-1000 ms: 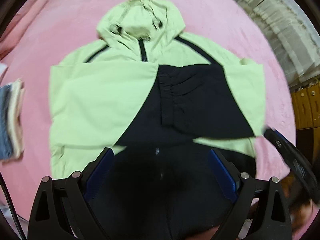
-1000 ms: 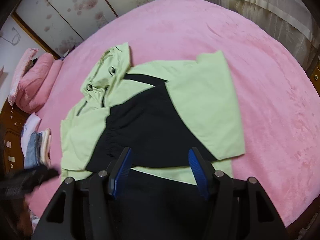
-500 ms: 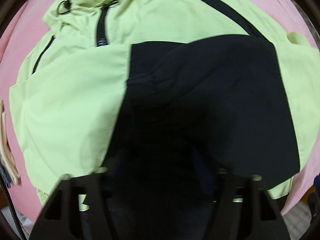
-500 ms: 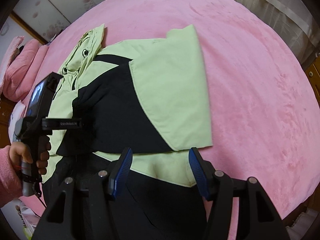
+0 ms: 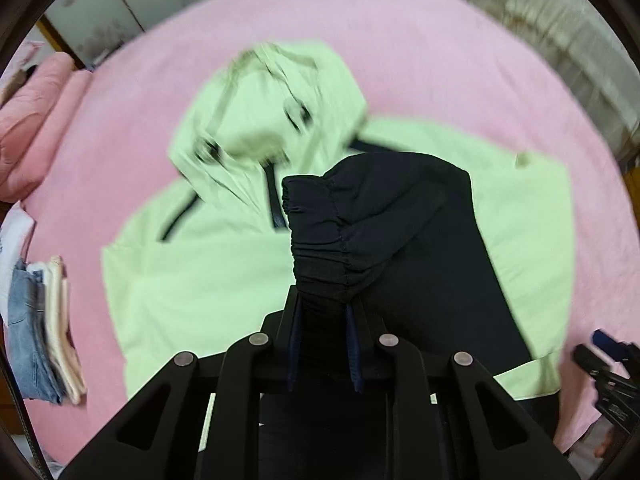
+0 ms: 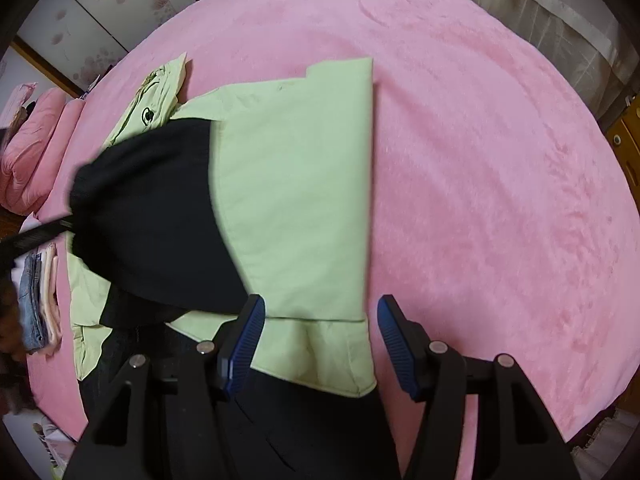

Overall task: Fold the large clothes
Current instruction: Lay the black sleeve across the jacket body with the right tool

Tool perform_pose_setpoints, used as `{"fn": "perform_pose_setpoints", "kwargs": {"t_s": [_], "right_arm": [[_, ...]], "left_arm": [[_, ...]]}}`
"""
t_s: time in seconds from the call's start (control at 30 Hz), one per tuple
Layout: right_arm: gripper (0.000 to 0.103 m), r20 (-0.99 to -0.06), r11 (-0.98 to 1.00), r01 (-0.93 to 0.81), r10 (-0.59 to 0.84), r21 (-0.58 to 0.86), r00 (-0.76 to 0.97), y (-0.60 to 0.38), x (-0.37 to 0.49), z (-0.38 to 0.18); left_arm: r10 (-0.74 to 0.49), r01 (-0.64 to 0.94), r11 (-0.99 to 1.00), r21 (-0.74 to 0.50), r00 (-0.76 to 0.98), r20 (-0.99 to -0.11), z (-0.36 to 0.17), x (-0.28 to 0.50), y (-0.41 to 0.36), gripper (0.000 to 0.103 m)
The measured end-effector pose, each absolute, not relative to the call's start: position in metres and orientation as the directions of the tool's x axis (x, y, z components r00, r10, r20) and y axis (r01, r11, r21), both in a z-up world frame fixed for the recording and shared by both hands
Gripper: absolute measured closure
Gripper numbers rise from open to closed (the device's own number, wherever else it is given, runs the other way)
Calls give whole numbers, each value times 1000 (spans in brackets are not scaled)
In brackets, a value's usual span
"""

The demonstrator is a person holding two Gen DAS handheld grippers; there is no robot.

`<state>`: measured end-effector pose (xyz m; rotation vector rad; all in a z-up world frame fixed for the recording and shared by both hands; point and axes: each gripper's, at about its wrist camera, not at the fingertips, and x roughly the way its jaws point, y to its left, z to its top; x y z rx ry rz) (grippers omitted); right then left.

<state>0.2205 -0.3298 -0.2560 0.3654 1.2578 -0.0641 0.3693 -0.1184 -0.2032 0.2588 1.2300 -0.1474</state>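
A light green and black hooded jacket (image 5: 192, 280) lies flat on the pink bed (image 5: 440, 60), hood at the far end. It also shows in the right wrist view (image 6: 296, 200). My left gripper (image 5: 323, 312) is shut on the black elastic cuff (image 5: 320, 232) of a sleeve and holds it lifted above the jacket's chest. The raised black sleeve (image 6: 148, 208) shows in the right wrist view. My right gripper (image 6: 320, 340) is open and empty, just above the jacket's green folded part near its right hem corner (image 6: 344, 368).
A stack of folded clothes (image 5: 44, 328) lies at the bed's left edge. Pink pillows (image 5: 32, 120) sit at the far left. Curtains (image 6: 540, 12) hang beyond the bed on the right. A wooden cabinet (image 6: 624, 144) stands at the right edge.
My left gripper went down onto the black sleeve, shut on its cuff and lifted it up. My right gripper moved lower and closer to the jacket's right side, staying open.
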Motion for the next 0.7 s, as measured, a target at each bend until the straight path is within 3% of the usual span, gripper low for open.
{"fn": "perform_pose_setpoints", "kwargs": {"t_s": [0.2,0.43,0.63,0.7], "right_arm": [[44,-935,941,249,144,231,324,-329,228,-257],[44,-934,945,235,144,227,326,-322,226,-262],[45,-944,953,214,148,216,294,-317,227,-268],[45,-945,955,207,150,214,290,-315,228,-268]], "left_arm": [[98,81,988,133,342,-935,-190,356,-69,85],[217,-70,976,208,166,-962,-256,357,8,84],[267,-75,962,263,45,-963,-303,378,50,76],[266,-81,961,264,22,-964,-309,382,54,63]]}}
